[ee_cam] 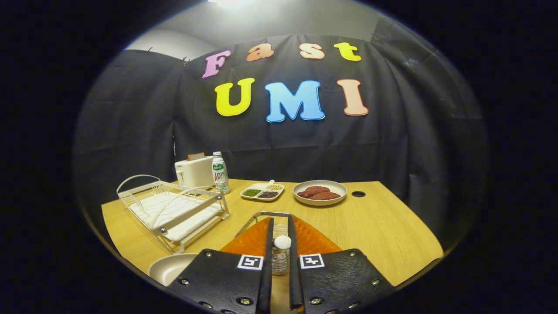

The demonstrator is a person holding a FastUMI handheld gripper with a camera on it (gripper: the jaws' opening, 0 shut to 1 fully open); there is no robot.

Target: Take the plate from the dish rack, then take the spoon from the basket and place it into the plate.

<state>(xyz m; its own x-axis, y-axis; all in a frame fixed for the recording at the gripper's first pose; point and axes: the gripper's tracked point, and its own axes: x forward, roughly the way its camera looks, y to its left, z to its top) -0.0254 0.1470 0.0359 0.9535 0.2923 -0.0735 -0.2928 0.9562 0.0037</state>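
My gripper (281, 261) has its fingers drawn close together over the orange basket (314, 240). Between them sits the spoon (282, 242), with a white rounded end and a shiny metal part just below it. Both fingers appear to press on its sides. The basket's wire handle (272, 213) arches just beyond the fingertips (270, 226). A pale plate (168, 267) lies flat on the wooden table (383, 231), to the left of the fingers and partly hidden by the left one. The white wire dish rack (174, 209) stands behind the plate, with no plate in it.
At the back of the table stand a white toaster (194, 172) and a bottle (220, 172). A small divided dish of beans (263, 191) and a plate of meat patties (320, 192) sit beyond the basket. A round cable hole (358, 194) is at the back right.
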